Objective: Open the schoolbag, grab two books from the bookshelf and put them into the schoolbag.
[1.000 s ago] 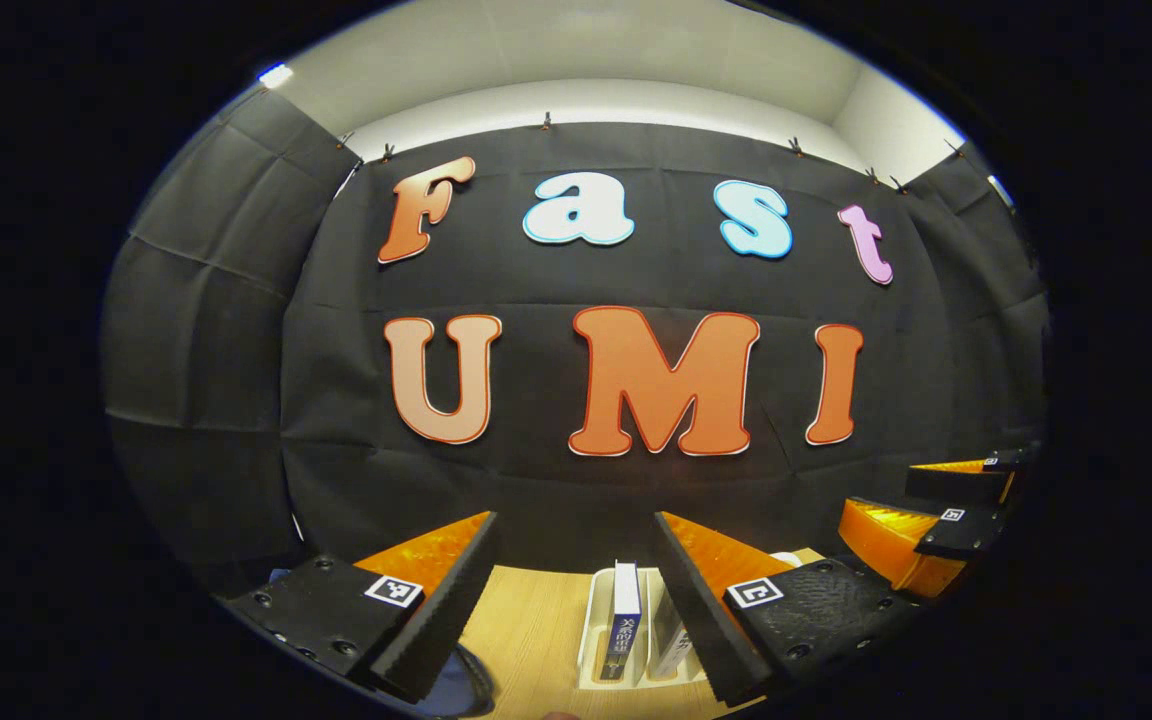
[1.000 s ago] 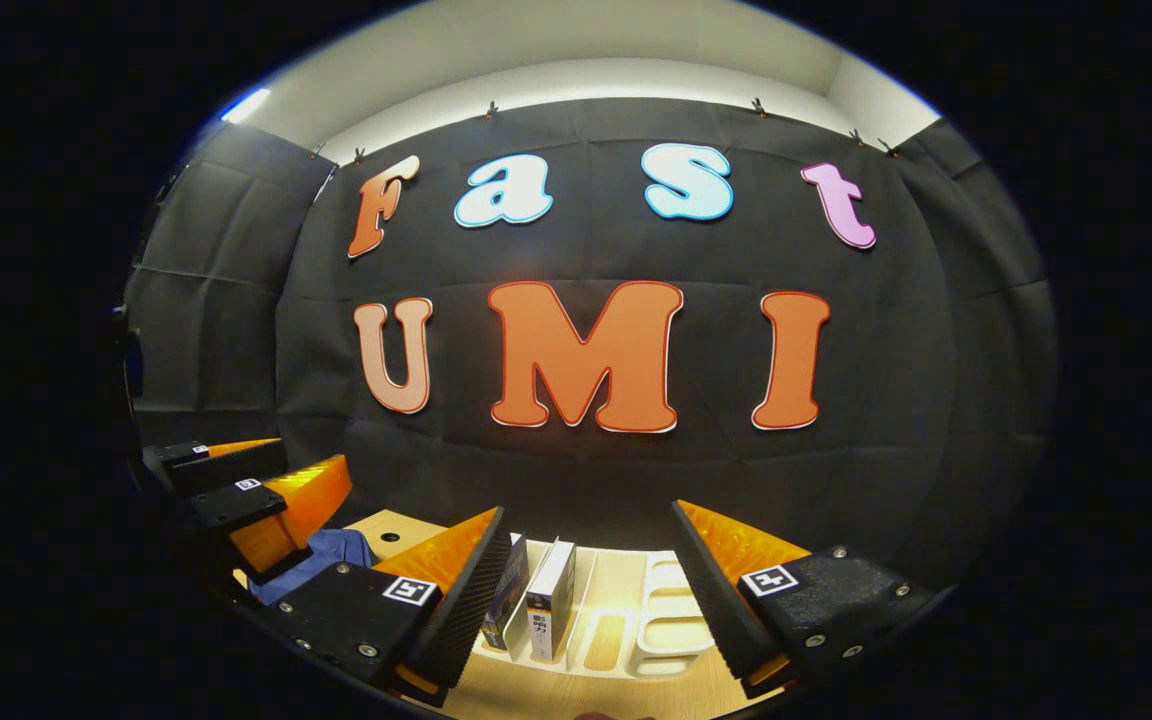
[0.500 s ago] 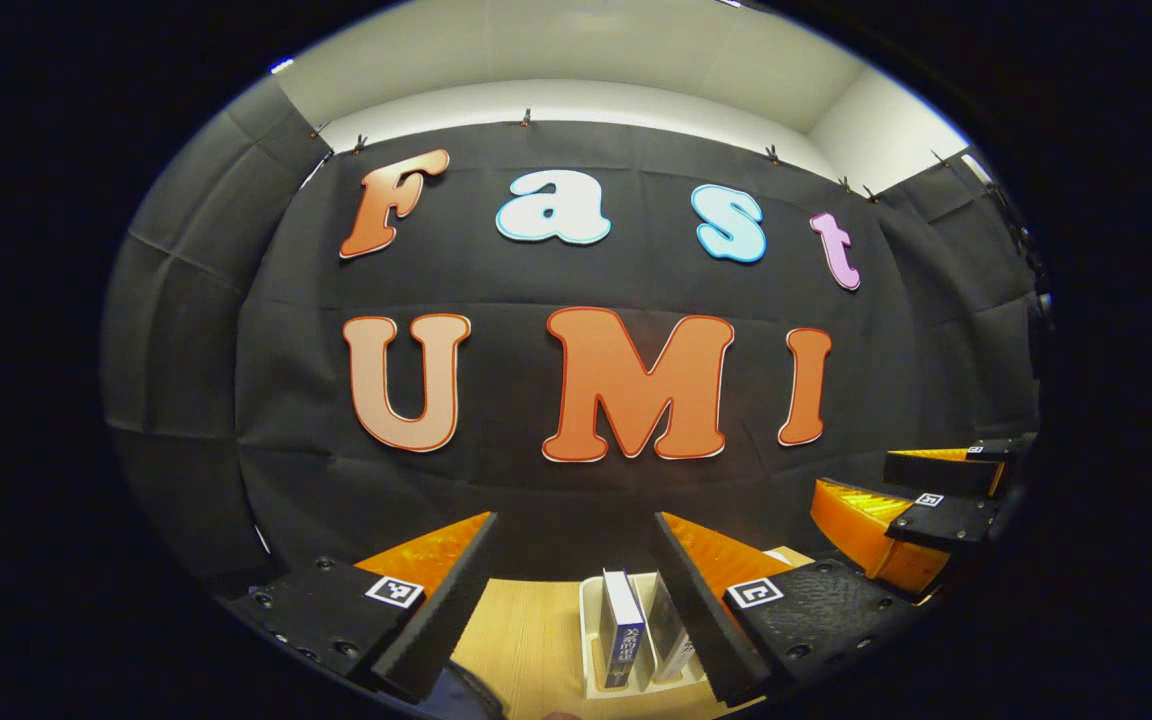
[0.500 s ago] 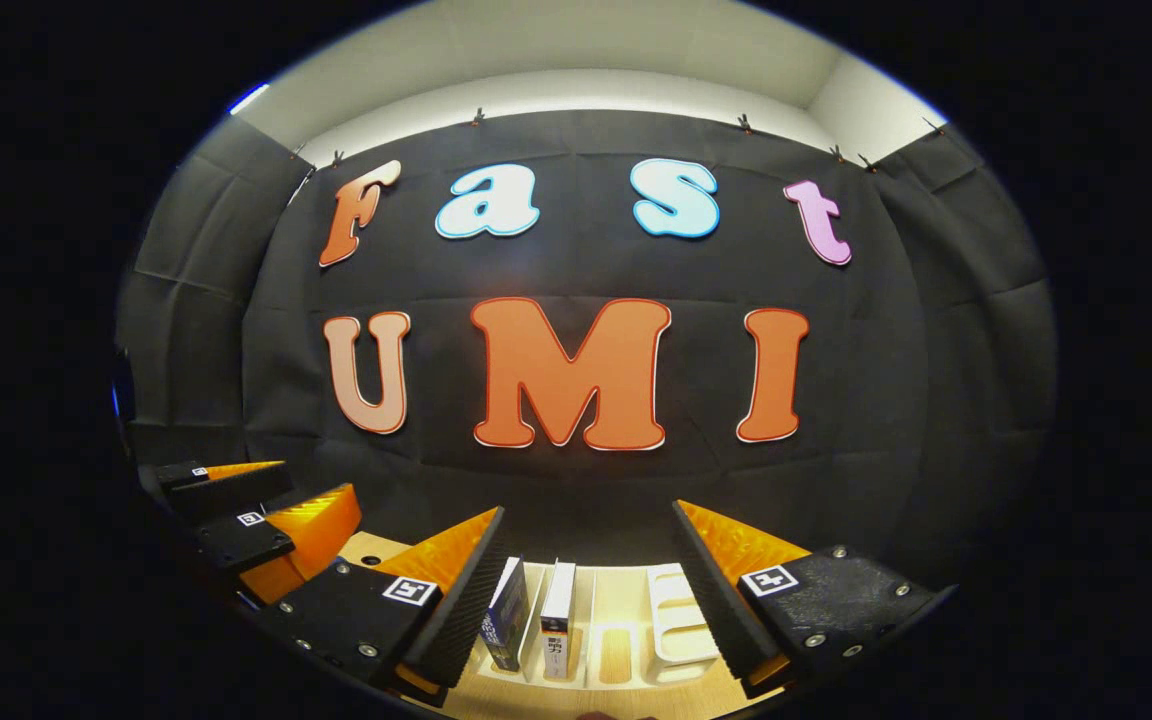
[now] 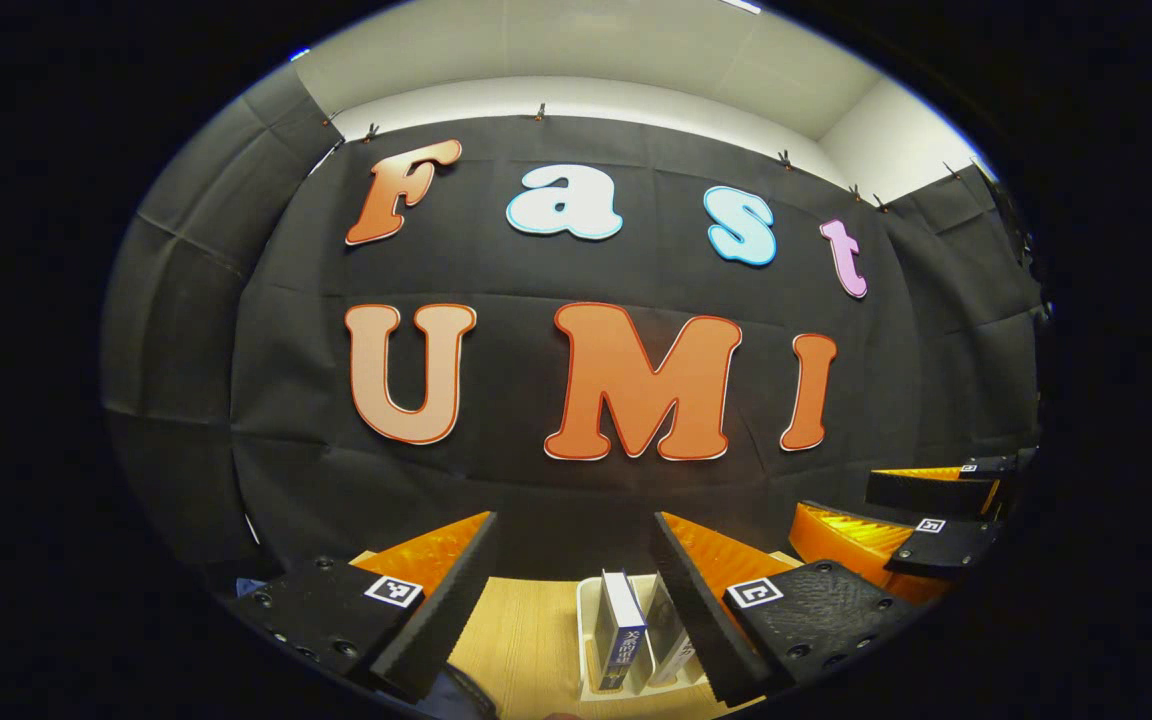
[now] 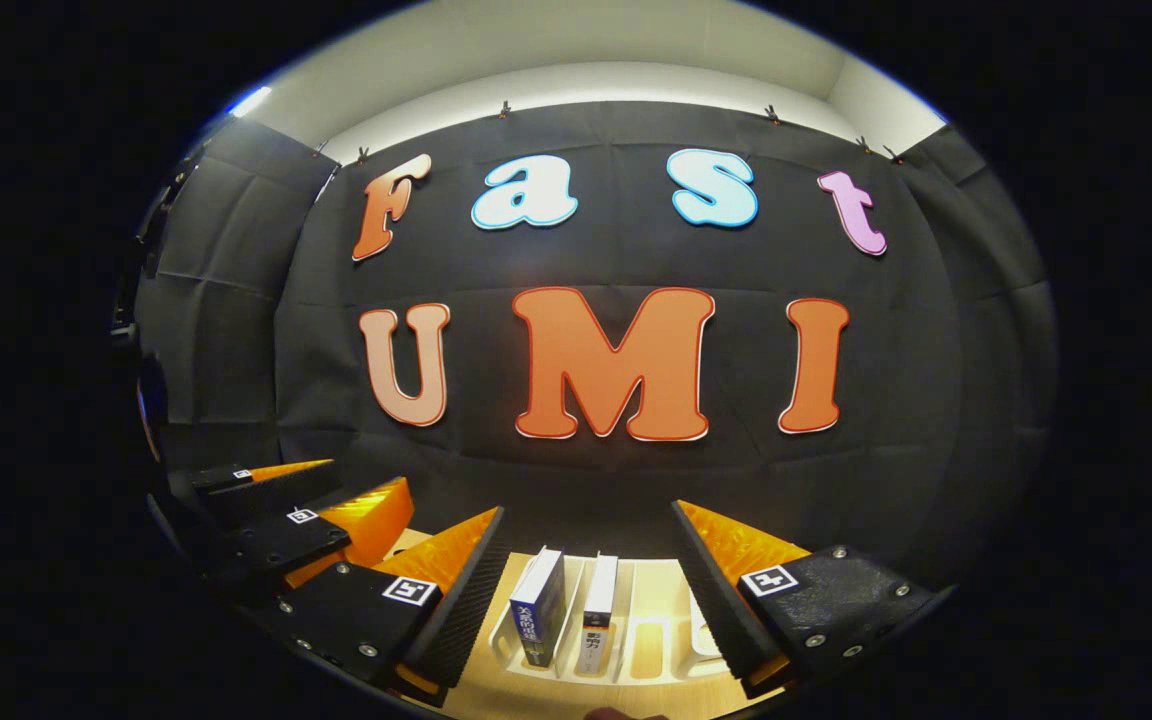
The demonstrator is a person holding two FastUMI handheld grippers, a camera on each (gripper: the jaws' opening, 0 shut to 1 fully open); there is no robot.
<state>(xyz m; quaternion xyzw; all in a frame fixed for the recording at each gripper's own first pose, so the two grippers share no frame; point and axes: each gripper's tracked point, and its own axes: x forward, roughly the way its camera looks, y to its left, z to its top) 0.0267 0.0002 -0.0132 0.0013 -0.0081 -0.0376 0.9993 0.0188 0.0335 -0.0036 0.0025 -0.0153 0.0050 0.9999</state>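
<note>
Two books stand upright in a white slotted bookshelf (image 6: 626, 640) on the wooden tabletop (image 5: 526, 630), and each view frames them between its own claw's fingers. Nearest in the left gripper view, the left claw (image 5: 576, 610) is spread wide and holds nothing; a scrap of blue fabric (image 5: 456, 695) peeks out at the bottom edge beside its left finger, too little of it visible to say what it is. Just past the fingers, the blue-spined book (image 5: 621, 630) stands in the rack (image 5: 586, 620), with the second book (image 5: 671, 645) partly hidden behind the right finger. Off to the right and farther on, the right claw (image 5: 896, 510) shows from the side, its fingers apart. In the right gripper view, the right claw (image 6: 591, 600) is likewise wide open and empty, touching nothing, and here both books are plain: the blue-spined book (image 6: 539, 610) leans slightly left, the white-spined book (image 6: 598, 610) stands just beside it, and empty slots lie to their right. At the left of this view the left claw (image 6: 316, 500) sits near, fingers apart. Behind everything hangs the black cloth wall (image 6: 236, 330).
</note>
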